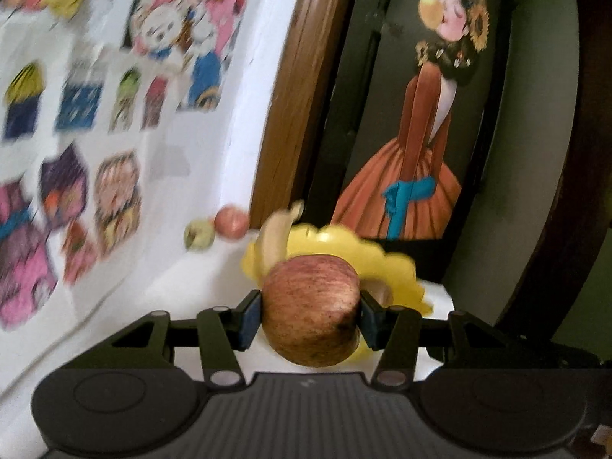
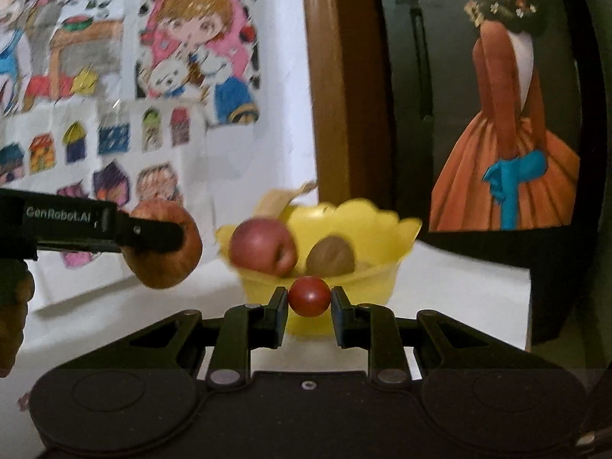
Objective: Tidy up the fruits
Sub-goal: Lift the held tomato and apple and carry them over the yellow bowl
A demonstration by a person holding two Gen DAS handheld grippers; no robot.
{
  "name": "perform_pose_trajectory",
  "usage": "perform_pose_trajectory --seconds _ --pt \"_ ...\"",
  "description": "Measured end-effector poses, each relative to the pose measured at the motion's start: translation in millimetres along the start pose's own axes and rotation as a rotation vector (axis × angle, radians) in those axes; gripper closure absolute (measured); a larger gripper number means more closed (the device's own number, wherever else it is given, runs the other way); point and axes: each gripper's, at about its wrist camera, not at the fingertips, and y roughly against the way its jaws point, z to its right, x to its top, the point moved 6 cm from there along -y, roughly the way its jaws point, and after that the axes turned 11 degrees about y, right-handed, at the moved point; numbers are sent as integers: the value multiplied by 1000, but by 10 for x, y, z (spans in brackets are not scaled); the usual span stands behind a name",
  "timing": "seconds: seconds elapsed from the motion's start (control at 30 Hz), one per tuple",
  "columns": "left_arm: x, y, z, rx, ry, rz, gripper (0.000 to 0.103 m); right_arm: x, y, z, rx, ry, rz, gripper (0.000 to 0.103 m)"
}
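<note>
While two hand-held grippers hold fruit, left hand-held gripper [image 1: 310,315] one apple [image 1: 311,310], right hand-held gripper [image 2: 309,302] one tomato [image 2: 309,296]

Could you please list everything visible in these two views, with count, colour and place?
large apple: one, red-brown, held by left gripper
small fruit: one, red, held by right gripper
bowl: one, yellow, on the white surface
apple in bowl: one, red
brown fruit: one, in bowl
loose fruits: two, green and red, by the wall
drawings: several, colourful, on wall
painting: one, orange dress
left gripper: black
right gripper: black
</note>
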Motion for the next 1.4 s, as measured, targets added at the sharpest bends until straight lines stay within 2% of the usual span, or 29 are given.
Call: perform_pose_trajectory --seconds 0.27,0.57,0.93,1.4 --pt "223 -432 333 -20 -14 49 47 216 -286 276 -55 25 54 77" --pt "138 -911 405 -18 -5 14 47 151 -570 422 -73 26 35 77" --pt "113 -1050 457 -23 -27 11 46 28 -783 434 -64 25 1 77" --pt "103 -1130 465 -24 -24 -2 46 23 -828 438 -66 31 -7 77"
